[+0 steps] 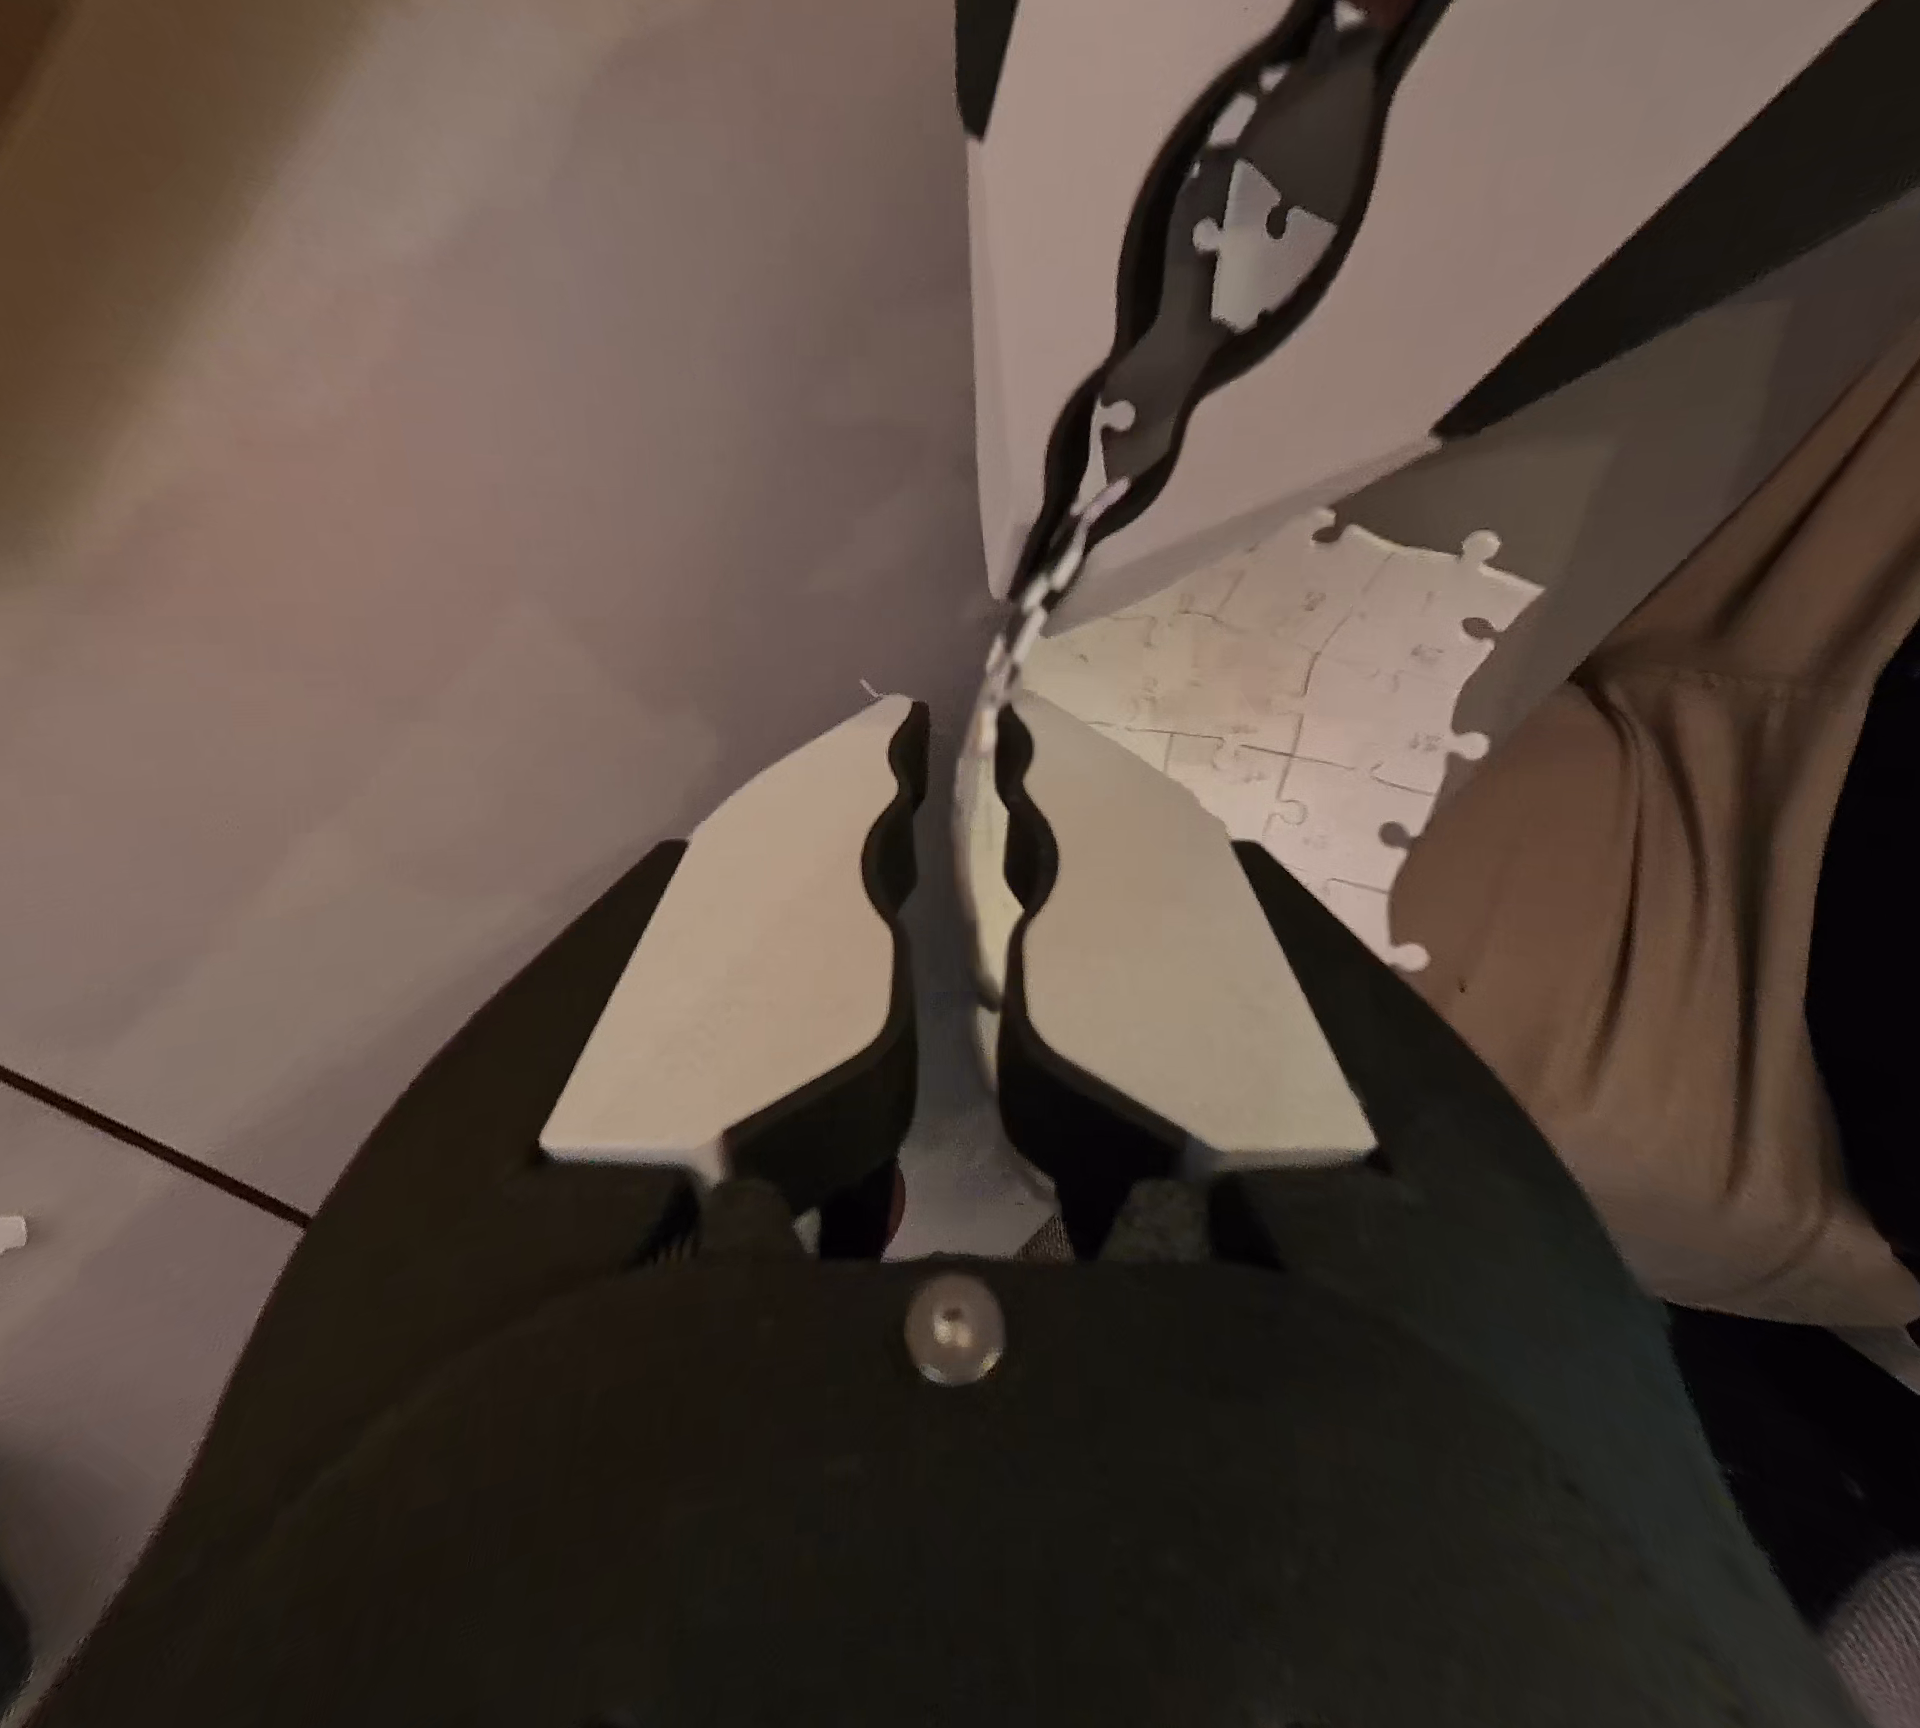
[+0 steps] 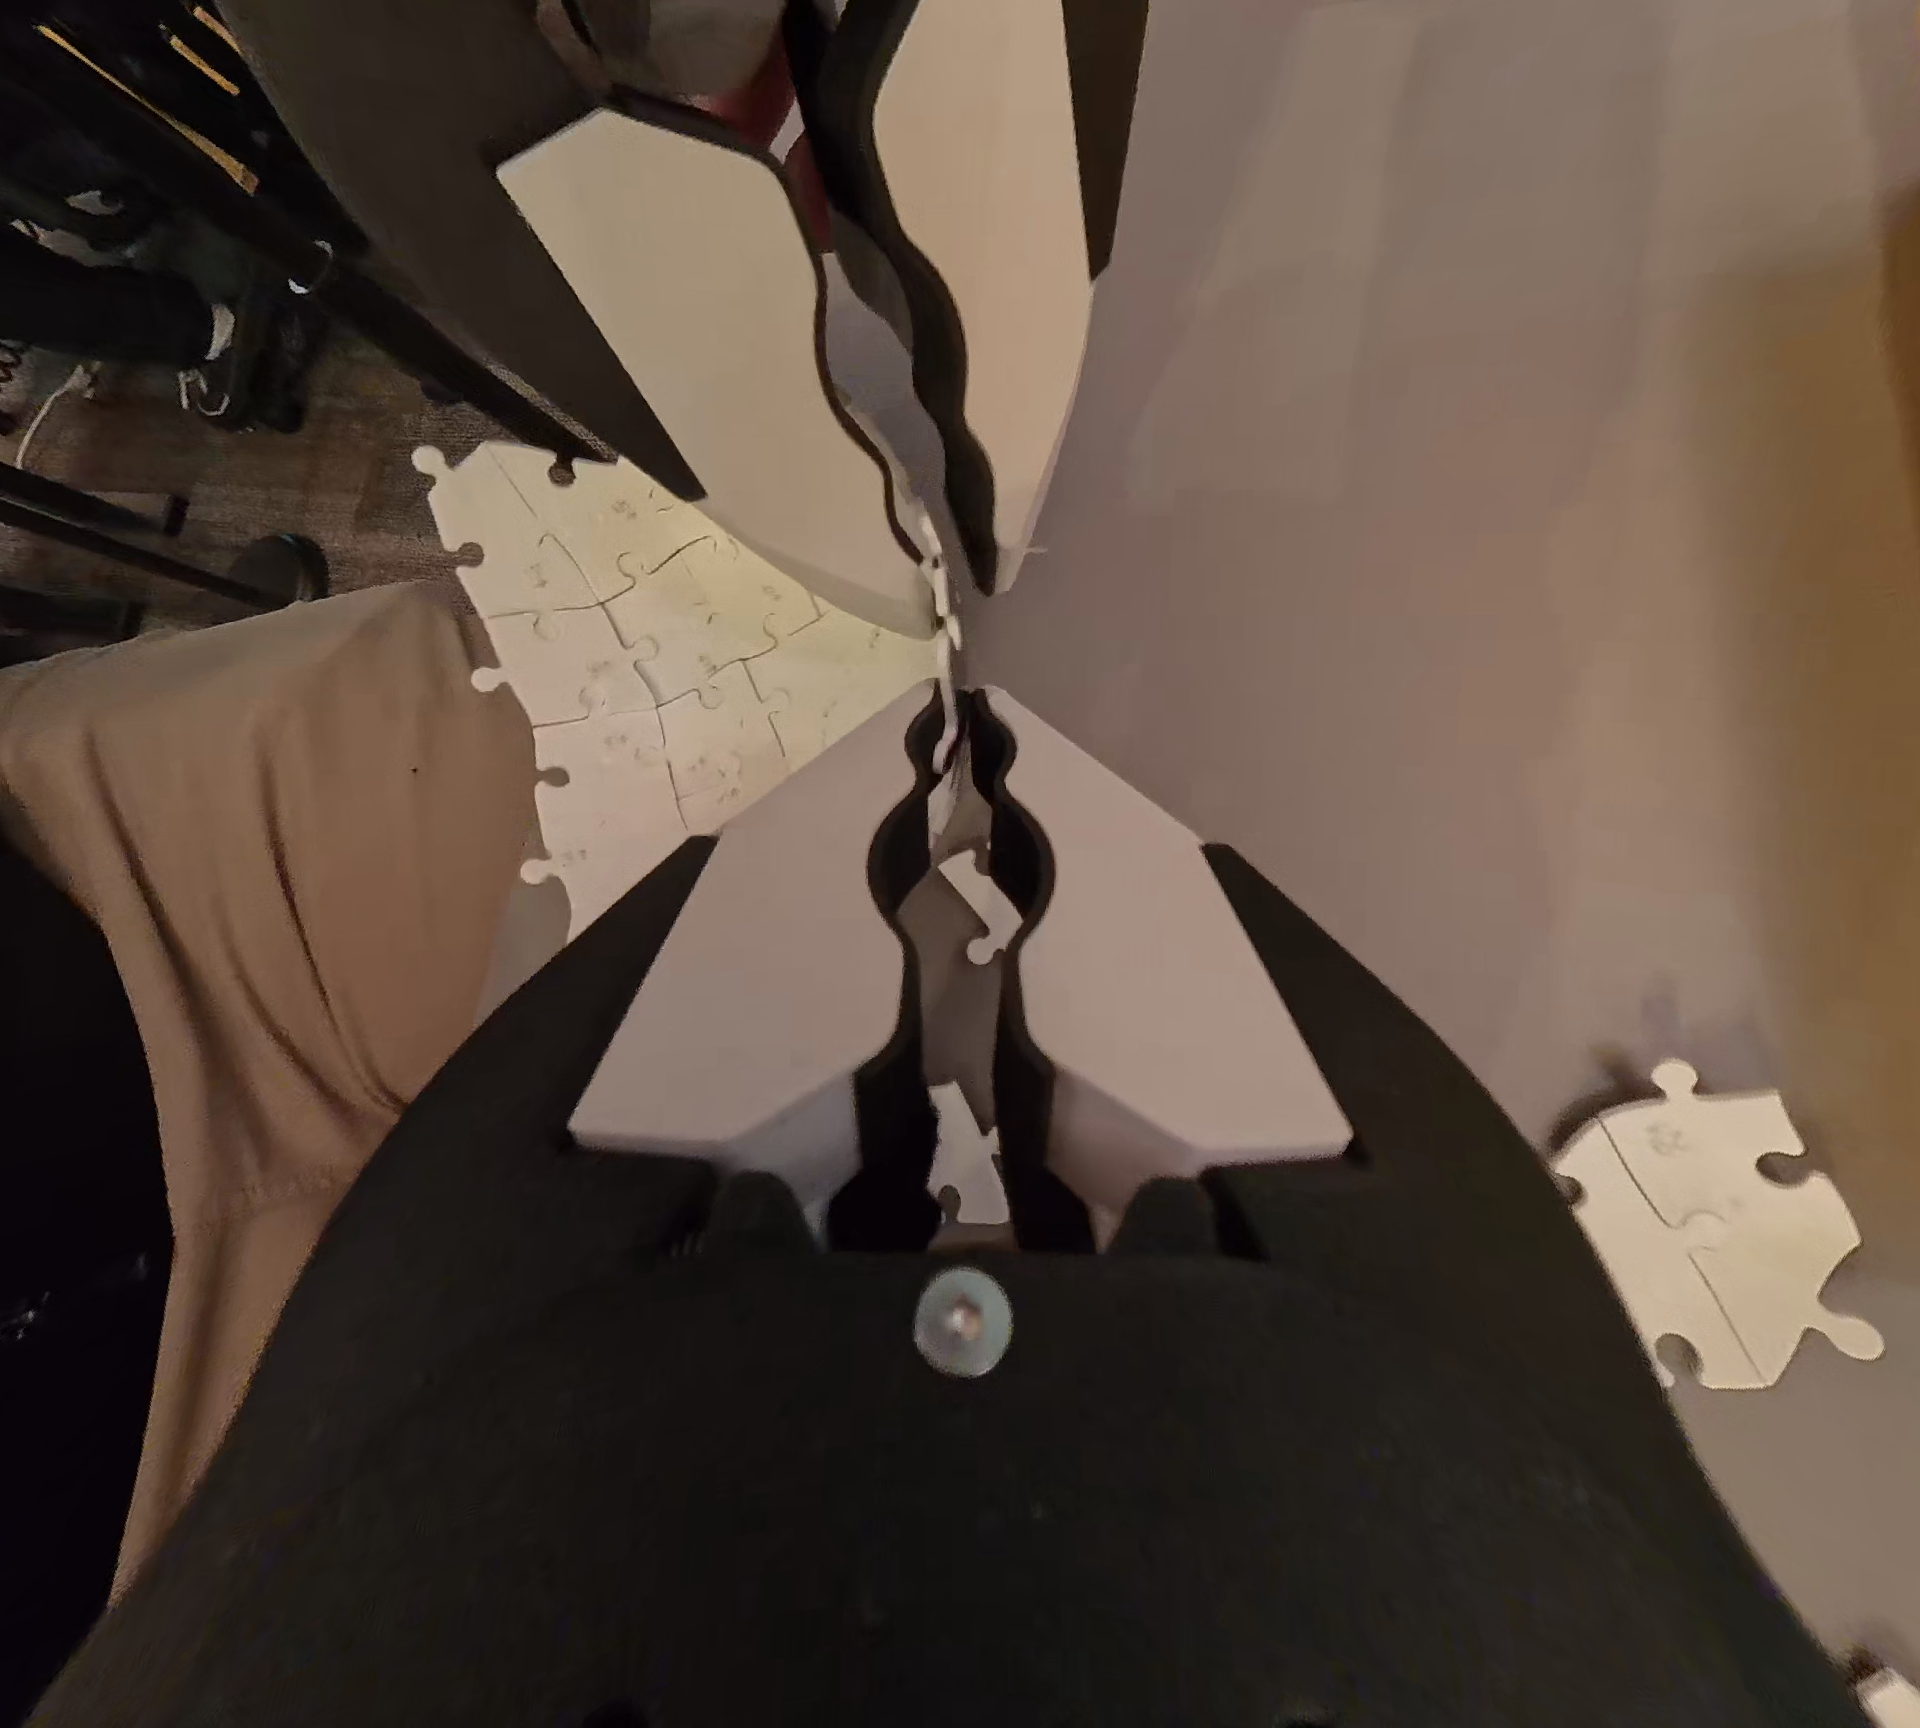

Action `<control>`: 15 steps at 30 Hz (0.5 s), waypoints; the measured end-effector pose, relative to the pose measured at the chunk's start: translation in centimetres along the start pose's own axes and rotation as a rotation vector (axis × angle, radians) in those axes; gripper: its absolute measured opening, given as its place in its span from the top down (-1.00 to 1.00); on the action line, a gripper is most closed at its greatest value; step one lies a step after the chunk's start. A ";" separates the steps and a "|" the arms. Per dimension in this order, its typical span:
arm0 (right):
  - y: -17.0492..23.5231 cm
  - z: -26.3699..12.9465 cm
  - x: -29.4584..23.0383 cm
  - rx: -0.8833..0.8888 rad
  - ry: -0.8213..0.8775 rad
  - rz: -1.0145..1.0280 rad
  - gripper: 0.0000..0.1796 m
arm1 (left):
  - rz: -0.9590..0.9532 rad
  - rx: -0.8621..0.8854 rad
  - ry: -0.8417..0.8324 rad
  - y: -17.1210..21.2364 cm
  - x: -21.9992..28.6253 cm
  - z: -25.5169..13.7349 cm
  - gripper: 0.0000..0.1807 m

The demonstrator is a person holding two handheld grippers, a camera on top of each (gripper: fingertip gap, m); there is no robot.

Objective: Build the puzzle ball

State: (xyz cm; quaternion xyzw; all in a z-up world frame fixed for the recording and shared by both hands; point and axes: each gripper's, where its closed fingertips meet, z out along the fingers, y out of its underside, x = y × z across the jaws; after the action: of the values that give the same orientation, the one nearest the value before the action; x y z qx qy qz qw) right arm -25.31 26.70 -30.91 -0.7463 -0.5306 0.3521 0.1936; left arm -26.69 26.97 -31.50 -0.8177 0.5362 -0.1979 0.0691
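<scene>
Grippers meet tip to tip on the curved puzzle sheet (image 1: 1309, 691), held in the air past the table (image 1: 416, 431) edge, over someone's tan-trousered lap. Left gripper (image 1: 961, 728) is pinched on the sheet's edge, right gripper (image 2: 961, 722) looks clamped on the same edge from the opposite side (hard to be sure, it's edge-on). To do this well I'd keep both pinches firm and bend gently so the tabs seat without popping the joined pieces apart. A small joined section (image 2: 1704, 1231) waits on the table. The actual seam is hidden behind the fingertips, and the sheet's far side is cut off.
</scene>
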 end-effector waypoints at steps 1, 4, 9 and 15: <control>0.0 0.0 0.0 0.003 0.004 -0.003 0.99 | 0.000 -0.001 0.007 -0.1 0.1 0.0 0.89; 0.1 0.0 0.0 -0.001 0.006 -0.010 0.99 | 0.006 -0.007 0.007 -0.2 0.2 0.2 0.93; 0.1 0.0 -0.1 -0.010 0.031 -0.057 1.00 | -0.028 -0.009 0.043 -0.2 0.5 0.1 0.95; 0.0 0.1 -0.2 -0.021 0.049 -0.087 1.00 | -0.041 -0.011 0.050 0.0 0.5 0.0 0.95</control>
State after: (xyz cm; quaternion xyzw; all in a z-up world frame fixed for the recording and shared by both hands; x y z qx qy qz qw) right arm -25.44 26.54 -30.94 -0.7330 -0.5613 0.3195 0.2136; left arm -26.52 26.50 -31.43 -0.8237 0.5218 -0.2169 0.0470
